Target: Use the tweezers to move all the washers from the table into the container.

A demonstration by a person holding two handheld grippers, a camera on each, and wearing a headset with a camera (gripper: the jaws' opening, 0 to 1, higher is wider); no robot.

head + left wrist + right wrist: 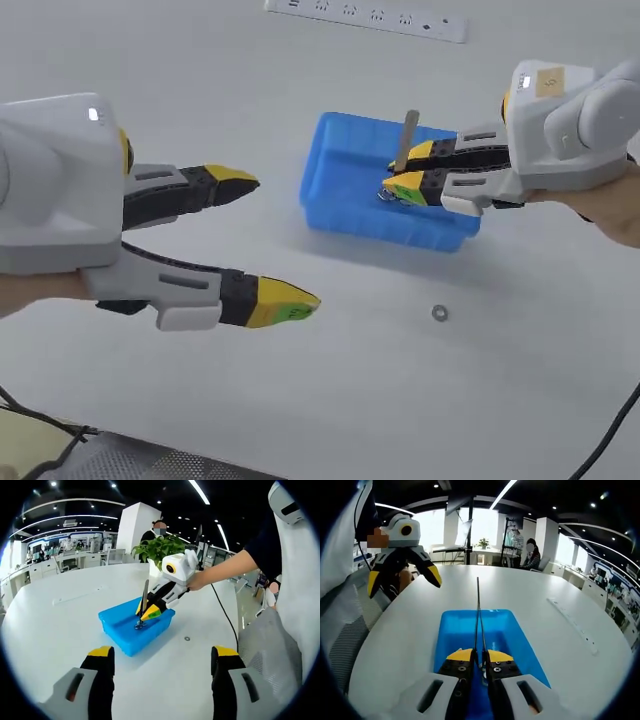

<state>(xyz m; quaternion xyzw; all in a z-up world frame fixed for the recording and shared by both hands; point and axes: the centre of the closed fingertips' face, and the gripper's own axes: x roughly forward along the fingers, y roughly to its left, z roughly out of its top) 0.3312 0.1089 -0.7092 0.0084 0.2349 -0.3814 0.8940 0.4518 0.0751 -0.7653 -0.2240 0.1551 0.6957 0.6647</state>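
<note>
Over the blue container [335, 205], right gripper [405, 172] jaws are clamped narrow on the tweezers [409, 135], which stick up toward 12 o'clock in head view. One washer [439, 314] lies on the worktop [300, 400], 5 o'clock from the container, apart from it. Left gripper [275, 240] is at container's 9 o'clock, jaws wide, holding nothing.

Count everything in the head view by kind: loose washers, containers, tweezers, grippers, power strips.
Washer, loose on table: 1
Blue container: 1
Tweezers: 1
Grippers: 2 (left gripper, right gripper)
Power strip: 1
Total: 6
</note>
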